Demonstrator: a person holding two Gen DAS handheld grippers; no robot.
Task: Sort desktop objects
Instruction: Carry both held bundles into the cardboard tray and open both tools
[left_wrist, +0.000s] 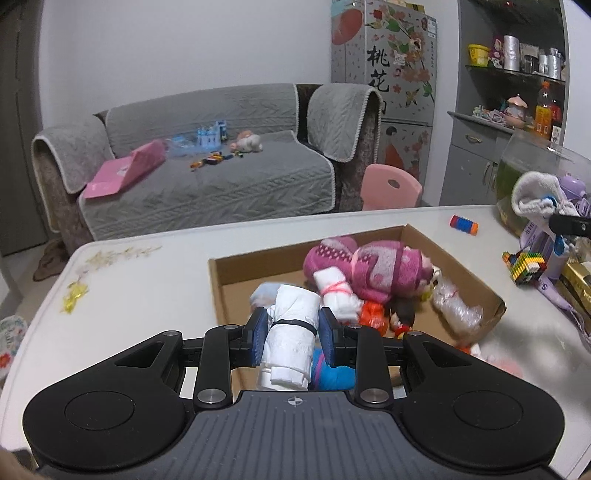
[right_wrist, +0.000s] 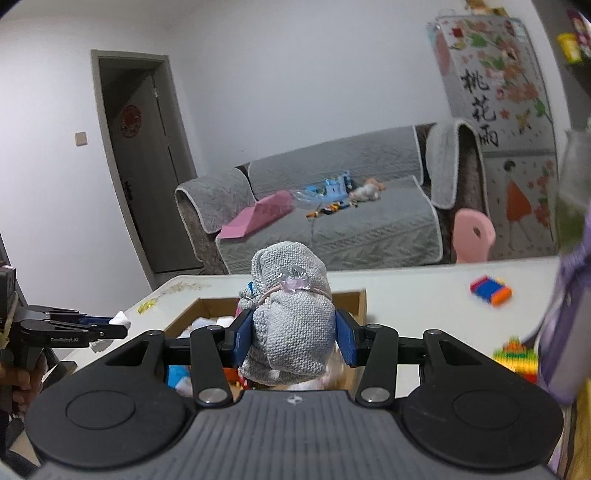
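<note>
Left gripper (left_wrist: 291, 338) clenched on a white cloth roll (left_wrist: 290, 332), soft, cylindrical, cinched by a black band, long axis running 6 to 12 o'clock, far end tipped up over the cardboard box (left_wrist: 458, 258). Right gripper (right_wrist: 293, 339) clamped on a grey knitted bundle (right_wrist: 291, 314), nubbly, sack-shaped, tied with a pink thread and clear bow, standing upright, knotted top at 12 o'clock. Beyond, in the shallow brown box: a fuzzy magenta roll (left_wrist: 369, 266) lying 9 to 3 o'clock, a small white roll (left_wrist: 336, 291) bound in red. At 2 o'clock on the glossy white table (left_wrist: 147, 288), a striped block toy (left_wrist: 463, 224). Farther off, a quilted grey sofa (left_wrist: 207, 173).
</note>
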